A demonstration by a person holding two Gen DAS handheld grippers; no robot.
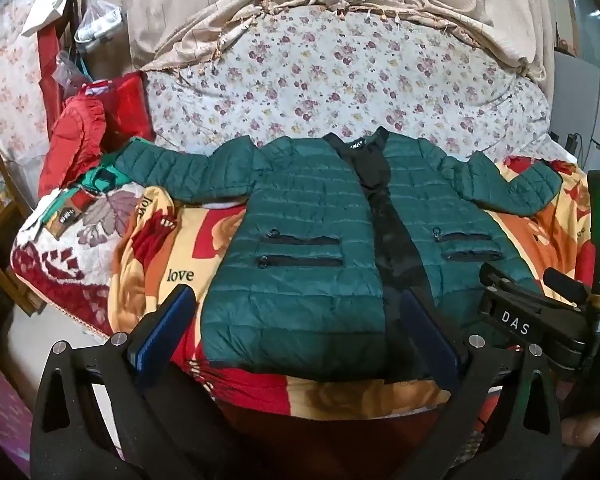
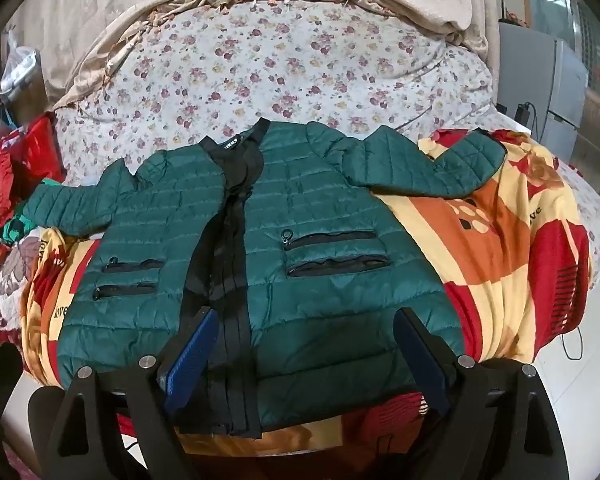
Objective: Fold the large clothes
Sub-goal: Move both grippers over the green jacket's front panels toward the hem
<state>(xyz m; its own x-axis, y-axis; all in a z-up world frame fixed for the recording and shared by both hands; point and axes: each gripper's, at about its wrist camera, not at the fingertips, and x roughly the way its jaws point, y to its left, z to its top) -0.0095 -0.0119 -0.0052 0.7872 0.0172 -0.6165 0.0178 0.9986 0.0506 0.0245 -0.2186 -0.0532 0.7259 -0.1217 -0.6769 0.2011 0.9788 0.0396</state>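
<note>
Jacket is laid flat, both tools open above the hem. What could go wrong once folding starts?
1. The green puffer jacket looks slick and puffy, so a pinch by the left tool or right tool may slip or catch only the top layer.
2. Its front is unzipped; the panels could splay apart.
3. The hem overhangs the blanket edge, so the jacket might slide off.

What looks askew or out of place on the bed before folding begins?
The green puffer jacket lies flat, front up, sleeves spread, but its front gapes unzipped, showing black lining, and its pocket zips stand open. A heap of red clothing crowds the left sleeve's cuff.
</note>
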